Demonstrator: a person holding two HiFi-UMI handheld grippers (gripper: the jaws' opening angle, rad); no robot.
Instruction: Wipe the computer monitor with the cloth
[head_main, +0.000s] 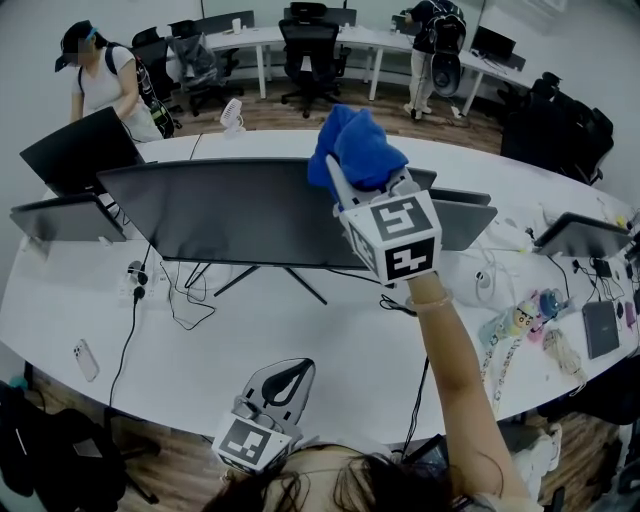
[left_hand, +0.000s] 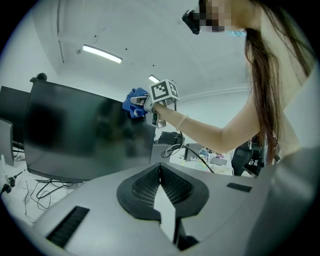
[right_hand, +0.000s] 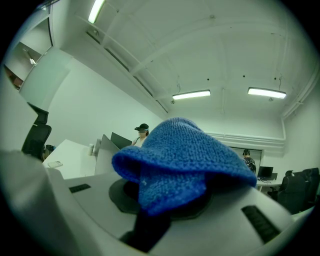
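While the right gripper (head_main: 345, 190) clamps the cloth (head_main: 362, 150) at the top edge of the monitor (head_main: 230, 215), perhaps touching it, the left gripper (head_main: 283, 380) hangs low by the table (head_main: 300, 335); its jaws are together, empty.

Blue on black and white
Knitted blue cloth (head_main: 358, 150); black monitor (head_main: 220, 212); white table (head_main: 300, 340); grey right gripper (head_main: 345, 175) with black-and-white square markers

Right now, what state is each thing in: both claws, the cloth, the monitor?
left claw: shut, empty, held low in front of the monitor.
right claw: shut on the cloth, raised.
cloth: bunched, at the monitor's upper edge; contact unclear.
monitor: upright on its stand, screen dark.
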